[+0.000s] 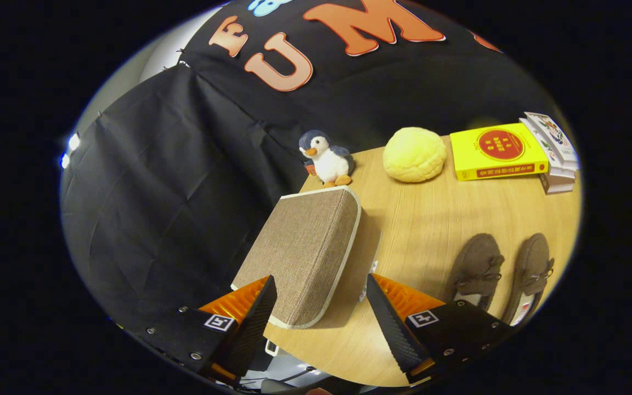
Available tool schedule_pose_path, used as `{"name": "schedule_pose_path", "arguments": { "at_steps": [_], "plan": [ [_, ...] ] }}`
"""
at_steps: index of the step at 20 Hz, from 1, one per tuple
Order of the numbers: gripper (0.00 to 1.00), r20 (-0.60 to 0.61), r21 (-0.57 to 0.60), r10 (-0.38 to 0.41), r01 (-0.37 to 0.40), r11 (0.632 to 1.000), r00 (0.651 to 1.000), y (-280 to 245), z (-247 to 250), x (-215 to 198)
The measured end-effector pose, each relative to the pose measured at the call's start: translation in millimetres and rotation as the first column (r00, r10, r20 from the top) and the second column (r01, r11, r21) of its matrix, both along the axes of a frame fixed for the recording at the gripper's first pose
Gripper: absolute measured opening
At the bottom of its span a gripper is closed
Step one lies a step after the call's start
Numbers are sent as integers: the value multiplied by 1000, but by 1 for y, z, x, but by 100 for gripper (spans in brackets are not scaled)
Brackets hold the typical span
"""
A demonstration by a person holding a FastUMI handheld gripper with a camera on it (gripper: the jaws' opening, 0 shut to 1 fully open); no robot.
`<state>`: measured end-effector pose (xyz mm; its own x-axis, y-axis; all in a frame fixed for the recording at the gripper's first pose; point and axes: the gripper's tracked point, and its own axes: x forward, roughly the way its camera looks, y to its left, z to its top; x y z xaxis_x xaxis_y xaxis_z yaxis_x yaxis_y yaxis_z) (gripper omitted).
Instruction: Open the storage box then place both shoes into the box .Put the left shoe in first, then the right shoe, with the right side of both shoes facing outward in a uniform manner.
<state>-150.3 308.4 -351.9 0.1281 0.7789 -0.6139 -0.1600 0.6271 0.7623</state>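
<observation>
Your storage box (308, 252) is sitting closed on the wooden table (458, 214), its near end lying between your gripper (321, 307) fingers, which are spread wide and pressing on nothing. The two shoes (505, 274) are lying side by side to the right of the box. Beyond the box a toy penguin (324, 159) is standing, with a yellow cushion (415, 154) and stacked books (513, 153) further right.
</observation>
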Motion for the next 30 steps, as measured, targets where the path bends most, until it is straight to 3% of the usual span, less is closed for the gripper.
{"name": "schedule_pose_path", "arguments": {
  "at_steps": [5,16,20,25,30],
  "plan": [
    [98,-104,81,-4,12,997,995,14,-9,-12],
    [98,-124,153,0,19,988,992,2,1,-21],
    [98,-107,215,-74,96,972,992,-26,37,-9],
    [98,60,176,-225,212,961,973,-90,61,21],
    [98,4,163,-213,210,964,977,-86,44,9]
  ]
}}
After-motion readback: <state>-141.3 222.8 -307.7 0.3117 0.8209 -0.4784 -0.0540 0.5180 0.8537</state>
